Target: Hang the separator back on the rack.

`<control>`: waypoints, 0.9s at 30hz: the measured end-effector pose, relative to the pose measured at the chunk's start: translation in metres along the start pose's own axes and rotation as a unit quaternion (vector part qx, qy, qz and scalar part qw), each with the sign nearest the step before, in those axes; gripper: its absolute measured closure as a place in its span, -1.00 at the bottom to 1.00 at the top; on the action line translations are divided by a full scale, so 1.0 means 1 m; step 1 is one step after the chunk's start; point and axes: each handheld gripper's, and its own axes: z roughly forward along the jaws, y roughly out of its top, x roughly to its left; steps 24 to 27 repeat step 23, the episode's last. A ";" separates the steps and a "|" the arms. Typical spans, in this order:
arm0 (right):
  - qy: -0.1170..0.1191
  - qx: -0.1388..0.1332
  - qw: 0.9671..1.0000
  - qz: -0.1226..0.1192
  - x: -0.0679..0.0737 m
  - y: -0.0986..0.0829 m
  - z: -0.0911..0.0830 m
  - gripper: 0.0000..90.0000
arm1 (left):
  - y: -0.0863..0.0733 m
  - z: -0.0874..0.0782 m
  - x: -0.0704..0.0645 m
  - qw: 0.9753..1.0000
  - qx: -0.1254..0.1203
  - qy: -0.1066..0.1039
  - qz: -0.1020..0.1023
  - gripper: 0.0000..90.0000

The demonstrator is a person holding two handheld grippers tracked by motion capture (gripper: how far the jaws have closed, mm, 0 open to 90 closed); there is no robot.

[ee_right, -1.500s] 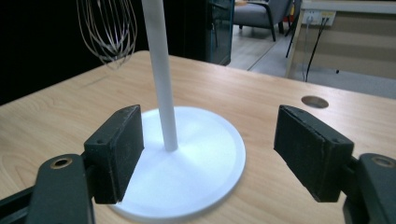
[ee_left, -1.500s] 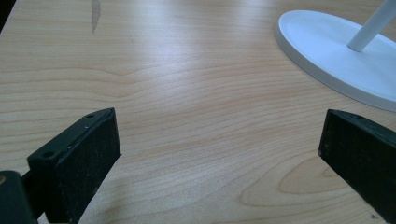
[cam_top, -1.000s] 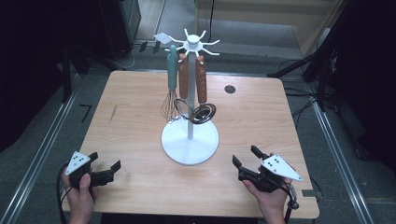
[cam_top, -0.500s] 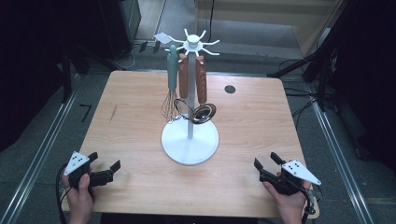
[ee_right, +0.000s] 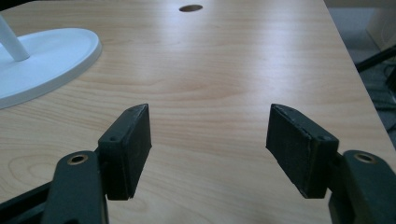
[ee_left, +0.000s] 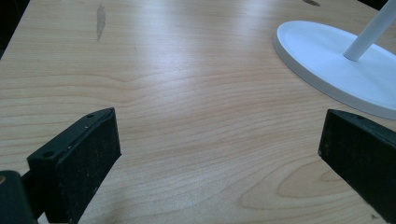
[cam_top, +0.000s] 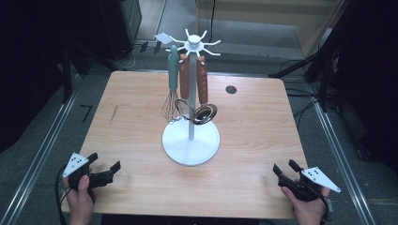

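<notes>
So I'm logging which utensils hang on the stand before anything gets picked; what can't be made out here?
- High view: the heads of the two brown-handled utensils overlap behind the pole; their types are unclear.
- High view: the whisk wires are too fine to count.
- Left gripper view: the stand is cut off by the top edge, so the hooks are out of frame.
</notes>
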 end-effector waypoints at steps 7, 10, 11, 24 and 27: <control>-0.005 0.002 1.000 -0.007 -0.004 -0.004 -0.011 -0.37 | -0.001 -0.001 -0.001 1.000 -0.010 -0.001 0.002 -1.00; -0.007 0.004 1.000 -0.009 -0.005 -0.004 -0.011 -0.47 | -0.001 -0.002 -0.001 1.000 -0.011 -0.001 0.005 -1.00; -0.009 0.003 1.000 -0.007 -0.006 -0.004 -0.011 -0.50 | -0.001 -0.002 -0.001 1.000 -0.010 -0.001 0.006 -1.00; -0.037 0.047 0.998 -0.004 -0.005 -0.001 -0.003 -0.60 | 0.002 0.004 0.003 1.000 0.008 -0.001 -0.014 -1.00; -0.037 0.047 0.998 -0.004 -0.005 -0.001 -0.003 -0.60 | 0.002 0.004 0.003 1.000 0.008 -0.001 -0.014 -1.00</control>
